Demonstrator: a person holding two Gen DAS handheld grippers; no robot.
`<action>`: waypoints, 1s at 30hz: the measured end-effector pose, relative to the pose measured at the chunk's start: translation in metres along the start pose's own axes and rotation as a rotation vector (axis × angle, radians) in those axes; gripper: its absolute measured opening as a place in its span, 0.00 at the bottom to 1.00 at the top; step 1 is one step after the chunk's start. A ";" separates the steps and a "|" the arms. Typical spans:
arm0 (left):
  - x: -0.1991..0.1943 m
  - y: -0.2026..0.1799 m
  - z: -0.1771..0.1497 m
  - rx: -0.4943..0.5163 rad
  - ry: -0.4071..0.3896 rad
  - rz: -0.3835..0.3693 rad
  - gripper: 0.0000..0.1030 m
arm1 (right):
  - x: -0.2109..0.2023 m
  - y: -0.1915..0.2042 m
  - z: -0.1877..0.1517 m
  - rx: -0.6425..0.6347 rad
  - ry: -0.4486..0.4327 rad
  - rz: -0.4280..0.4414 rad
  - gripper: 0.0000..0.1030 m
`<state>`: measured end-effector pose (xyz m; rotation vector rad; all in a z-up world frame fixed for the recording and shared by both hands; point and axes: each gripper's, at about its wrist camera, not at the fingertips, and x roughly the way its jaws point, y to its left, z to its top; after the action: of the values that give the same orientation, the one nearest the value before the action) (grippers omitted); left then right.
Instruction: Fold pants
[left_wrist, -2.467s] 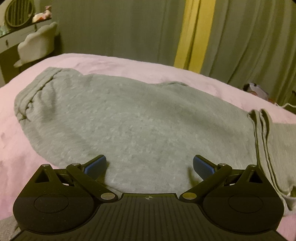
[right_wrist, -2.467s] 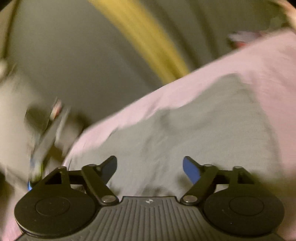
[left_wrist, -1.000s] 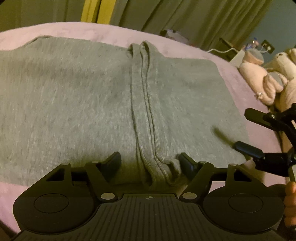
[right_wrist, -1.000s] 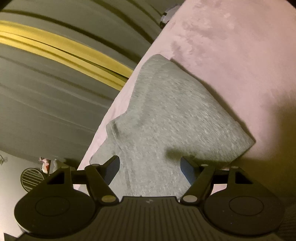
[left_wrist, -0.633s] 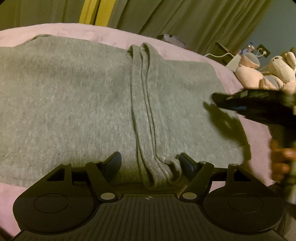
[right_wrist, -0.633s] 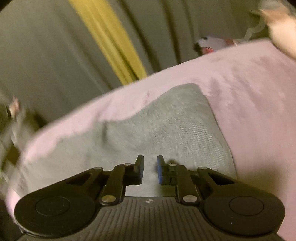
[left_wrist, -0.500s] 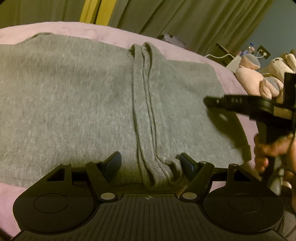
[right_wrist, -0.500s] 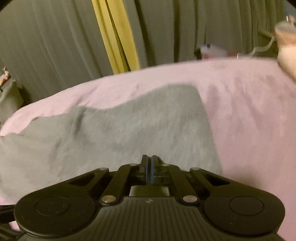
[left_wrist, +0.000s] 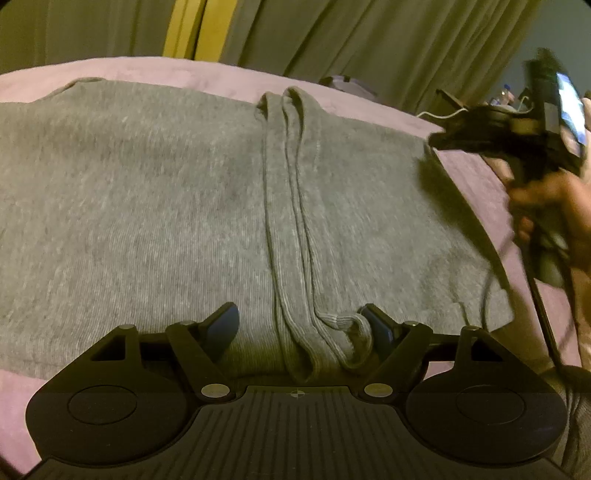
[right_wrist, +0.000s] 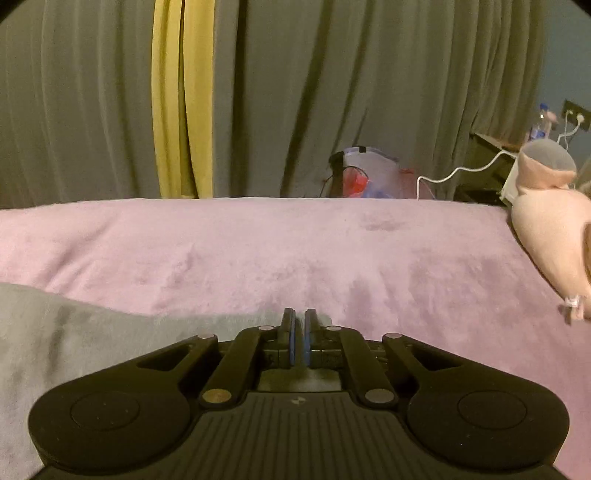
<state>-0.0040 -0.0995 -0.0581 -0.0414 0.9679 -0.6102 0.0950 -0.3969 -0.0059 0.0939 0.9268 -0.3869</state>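
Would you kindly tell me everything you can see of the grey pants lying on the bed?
The grey pants look like soft knit sweatpants, lying flat on the pink blanket and already folded over. Two ribbed cuffs run side by side across the top layer; one curls at the near edge. The left hand-held gripper is open, its fingers either side of those cuffs. The right hand-held gripper, nearly shut, is at the far right corner; whether it pinches cloth cannot be seen.

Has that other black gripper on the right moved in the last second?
Yes. In the left wrist view the right gripper has risen from beside the grey pants' near right corner to their far right corner.
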 end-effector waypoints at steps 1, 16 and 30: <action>0.000 0.000 0.000 0.000 -0.004 -0.001 0.80 | -0.014 -0.004 -0.008 0.018 0.000 0.035 0.05; -0.011 0.004 0.021 -0.085 -0.023 -0.022 0.86 | -0.078 -0.042 -0.090 0.162 0.297 0.125 0.70; 0.043 0.007 0.083 -0.133 0.013 0.023 0.88 | -0.061 -0.054 -0.097 0.279 0.377 0.131 0.85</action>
<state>0.0816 -0.1348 -0.0447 -0.1438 1.0196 -0.5251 -0.0312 -0.4063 -0.0107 0.4939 1.2256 -0.3821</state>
